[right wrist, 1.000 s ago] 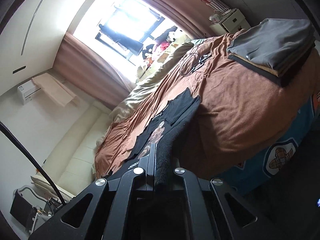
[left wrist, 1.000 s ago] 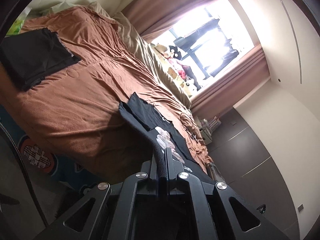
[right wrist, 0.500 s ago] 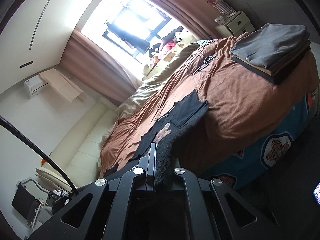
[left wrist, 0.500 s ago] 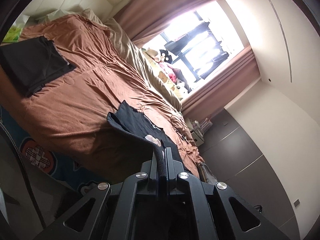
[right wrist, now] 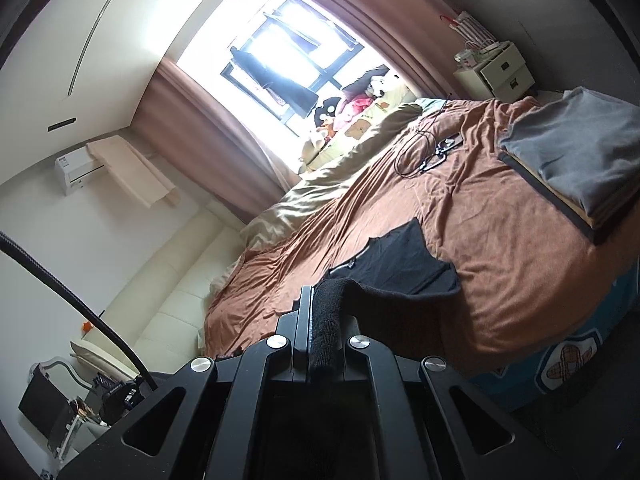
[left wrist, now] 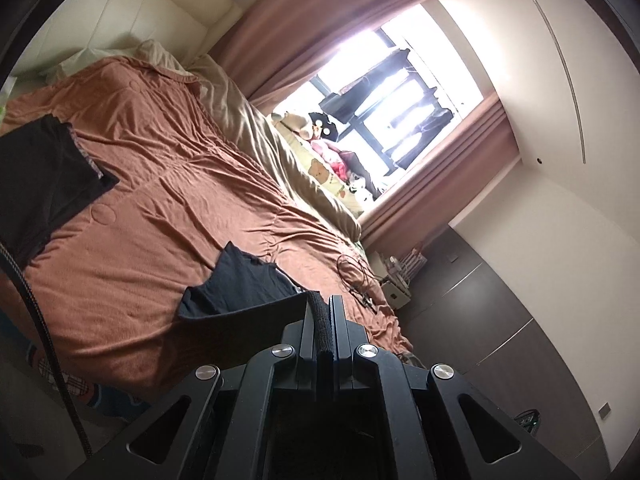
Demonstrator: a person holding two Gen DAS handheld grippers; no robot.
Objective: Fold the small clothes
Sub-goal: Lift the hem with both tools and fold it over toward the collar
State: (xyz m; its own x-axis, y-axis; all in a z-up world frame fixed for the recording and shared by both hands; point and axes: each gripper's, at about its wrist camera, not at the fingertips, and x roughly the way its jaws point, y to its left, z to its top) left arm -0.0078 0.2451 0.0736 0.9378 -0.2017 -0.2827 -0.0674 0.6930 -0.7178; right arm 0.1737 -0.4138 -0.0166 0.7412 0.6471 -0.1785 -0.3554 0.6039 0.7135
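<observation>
Both of your grippers are closed on the same black garment (left wrist: 248,284). Your left gripper (left wrist: 324,320) has its two fingers pressed together on a thick rolled hem of the cloth, and no gap shows between them. Your right gripper (right wrist: 324,320) is pinching another bunched part of this hem in the same way, with the fabric standing out above the fingers.

Ahead of both grippers, the garment stretches forward from the fingers and lies on the brown bedspread (left wrist: 160,208). Its far part, with one short sleeve spread out, rests flat near the closer edge of the bed; the part nearest to you is lifted off the cover.

Far to the left of your left gripper, a dark folded cloth (left wrist: 36,176) lies on the same bedspread. Far to the right of your right gripper, a stack of folded clothes (right wrist: 576,152) with a grey piece on top sits near the bed edge. Beyond the garment, a thin black cable (right wrist: 424,148) is coiled on the cover, and a beige duvet (left wrist: 256,140) runs along the window side.
</observation>
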